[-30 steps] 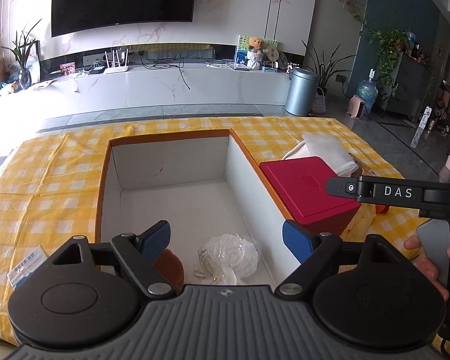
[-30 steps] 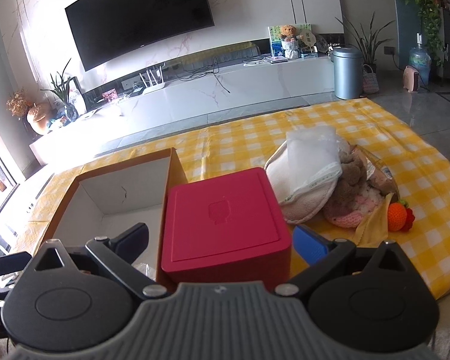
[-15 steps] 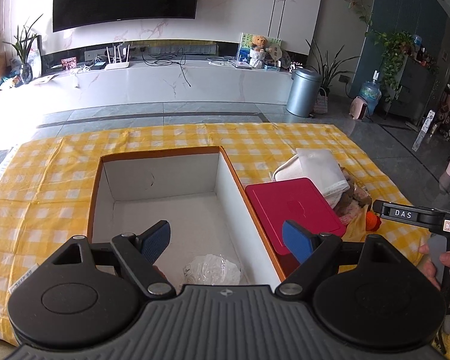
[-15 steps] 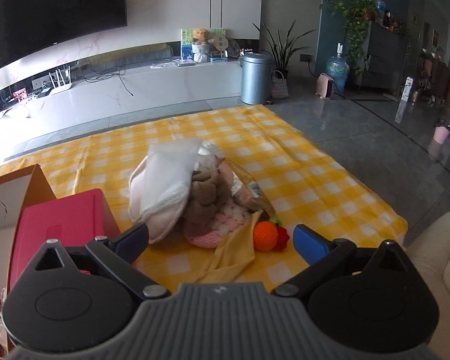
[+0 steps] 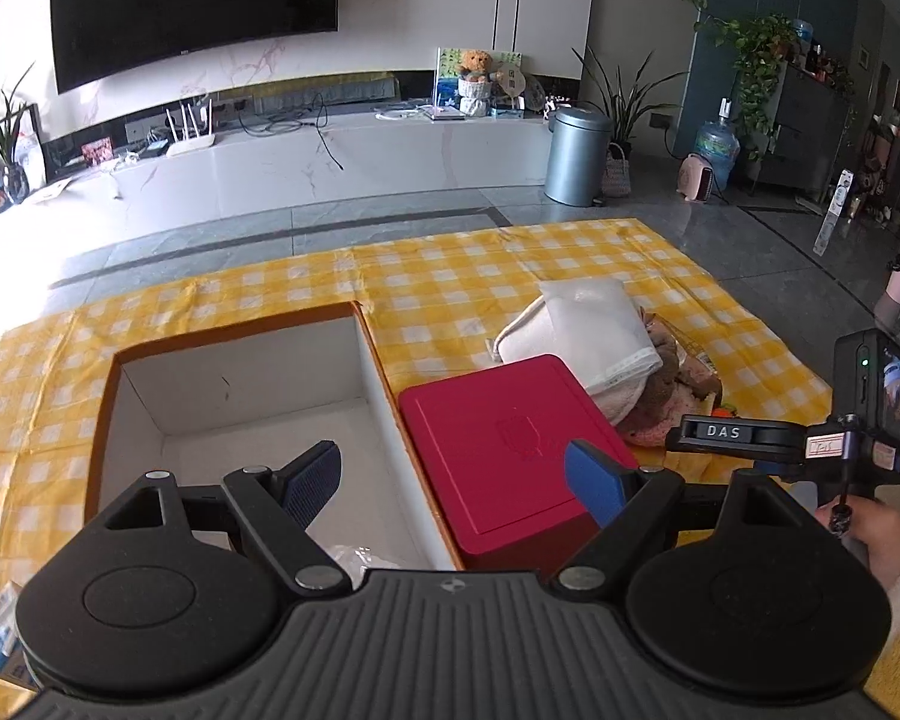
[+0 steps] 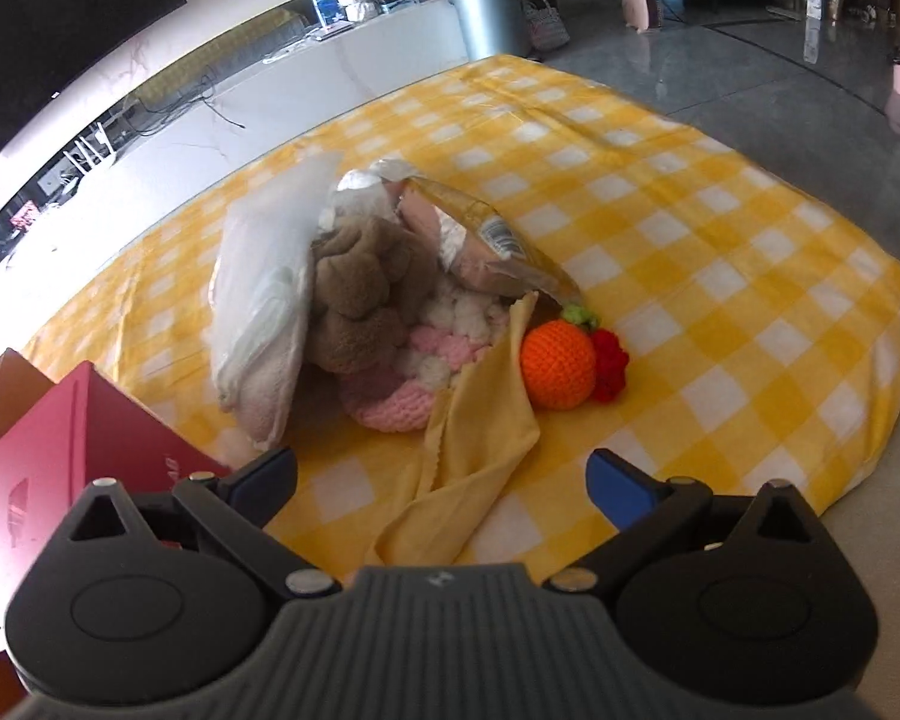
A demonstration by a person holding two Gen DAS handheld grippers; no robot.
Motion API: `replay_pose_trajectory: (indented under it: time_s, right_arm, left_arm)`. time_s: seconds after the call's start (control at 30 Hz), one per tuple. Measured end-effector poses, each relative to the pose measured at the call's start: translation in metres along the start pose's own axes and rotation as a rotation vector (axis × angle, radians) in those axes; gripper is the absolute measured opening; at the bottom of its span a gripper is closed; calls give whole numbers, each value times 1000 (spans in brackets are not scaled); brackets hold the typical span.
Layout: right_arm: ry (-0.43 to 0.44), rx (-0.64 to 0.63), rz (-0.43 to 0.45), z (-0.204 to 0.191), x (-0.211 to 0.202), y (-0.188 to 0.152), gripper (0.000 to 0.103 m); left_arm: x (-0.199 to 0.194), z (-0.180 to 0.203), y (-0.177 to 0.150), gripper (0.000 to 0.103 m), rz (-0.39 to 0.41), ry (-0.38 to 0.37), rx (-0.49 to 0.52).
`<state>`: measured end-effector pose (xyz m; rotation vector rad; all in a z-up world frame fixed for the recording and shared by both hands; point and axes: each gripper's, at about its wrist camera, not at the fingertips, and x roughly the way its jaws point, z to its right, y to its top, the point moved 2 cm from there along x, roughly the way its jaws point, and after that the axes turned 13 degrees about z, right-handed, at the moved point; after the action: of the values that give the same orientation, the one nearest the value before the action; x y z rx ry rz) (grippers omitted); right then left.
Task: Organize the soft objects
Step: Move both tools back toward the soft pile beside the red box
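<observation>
The yellow cloth (image 6: 474,468) lies between and just ahead of the right gripper (image 6: 441,477), spread wide, angled down; left gripper (image 5: 453,477) equally wide over the box (image 5: 240,408)

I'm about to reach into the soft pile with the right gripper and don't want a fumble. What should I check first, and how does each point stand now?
1. Right gripper jaws open and holding nothing: ok.
2. Yellow cloth lies nearest, in line between the jaws: ok.
3. Cloth free to lift alone: not ok; its far end runs up against the pink crochet piece and the orange knitted ball.
4. Open box has bare floor to receive items: ok.
5. Left gripper clear of the pile, jaws open over the box: ok.
6. Red lidded box stands between pile and open box, so the carry must pass over it: cannot tell clearance.
</observation>
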<state>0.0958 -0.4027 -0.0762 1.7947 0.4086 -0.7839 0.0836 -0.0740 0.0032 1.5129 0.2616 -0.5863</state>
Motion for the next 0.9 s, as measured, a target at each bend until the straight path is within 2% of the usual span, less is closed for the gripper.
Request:
replay_pose_trajectory:
  time_s: [0.07, 0.1, 0.17, 0.27, 0.37, 0.5, 0.63, 0.73, 0.8, 0.9]
  right_arm:
    - [-32, -19, -19, -2, 7, -4, 100]
    - [-21, -20, -38, -2, 12, -5, 100]
    - [6, -1, -69, 0, 18, -7, 100]
    - [-29, 5, -108, 1, 29, -12, 99]
    - [-30, -14, -134, 0, 36, -17, 75]
    - [-39, -50, -134, -5, 43, -20, 76]
    - [-70, -152, -122, -17, 45, -26, 75]
    - [-89, -215, -111, -23, 43, -29, 64]
    - [-90, -226, -101, -24, 40, -29, 49]
    - [-87, -231, -94, -24, 37, -29, 39]
  left_arm:
    - [6, 6, -2, 99, -15, -57, -26]
    - [10, 10, -3, 99, -24, -87, -37]
    - [16, 16, -4, 99, -51, -99, -48]
    - [23, 29, -4, 99, -56, -94, -30]
    - [31, 41, -3, 99, -71, -78, -1]
    - [40, 53, -2, 99, -89, -50, 45]
    - [43, 58, -1, 99, -103, -12, 78]
    - [42, 63, 2, 99, -108, -7, 105]
    - [42, 67, 3, 99, -113, -1, 132]
    - [44, 73, 6, 99, -116, 16, 181]
